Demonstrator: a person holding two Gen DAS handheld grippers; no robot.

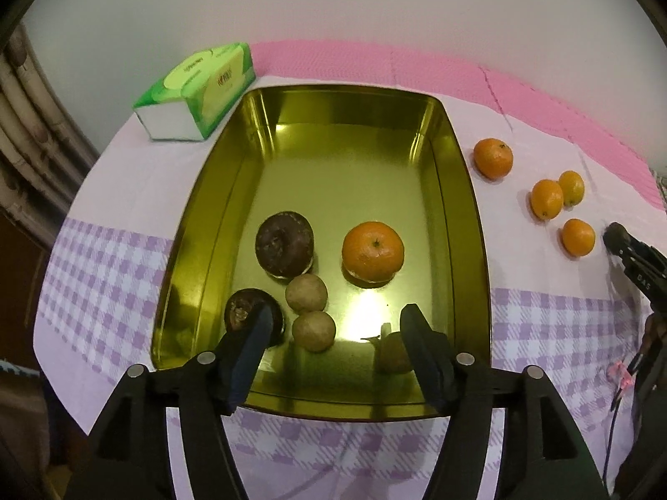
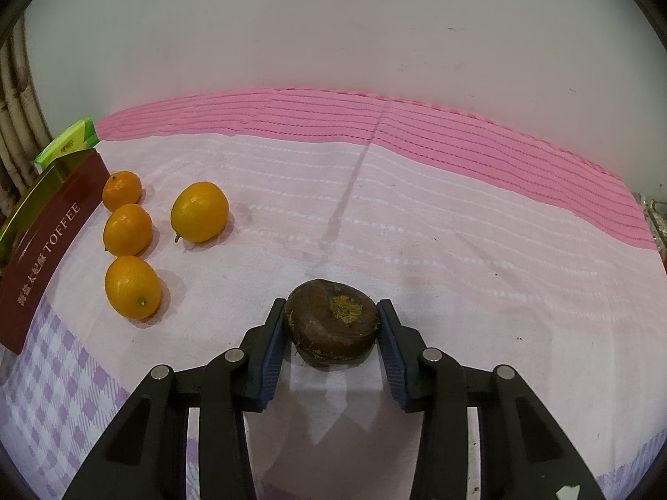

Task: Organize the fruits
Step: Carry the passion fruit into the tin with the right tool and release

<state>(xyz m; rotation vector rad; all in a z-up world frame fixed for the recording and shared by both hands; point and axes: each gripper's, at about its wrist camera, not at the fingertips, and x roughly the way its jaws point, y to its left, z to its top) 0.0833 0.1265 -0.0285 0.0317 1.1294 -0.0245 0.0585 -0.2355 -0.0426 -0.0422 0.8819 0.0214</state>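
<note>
We're squeezing the right claw (image 2: 332, 325) around the flat brown fruit (image 2: 331, 318) at its 3-and-9-o'clock sides; it's looking firm and light, while the left claw (image 1: 333, 325) is hanging open over the tin (image 1: 471, 225).

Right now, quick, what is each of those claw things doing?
Left gripper: open, empty, above the gold metal tray.
Right gripper: shut on a dark brown flattened round fruit on the pink tablecloth.

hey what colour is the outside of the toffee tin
Dark red with gold lettering on the tin; best seen in the right wrist view.
</note>
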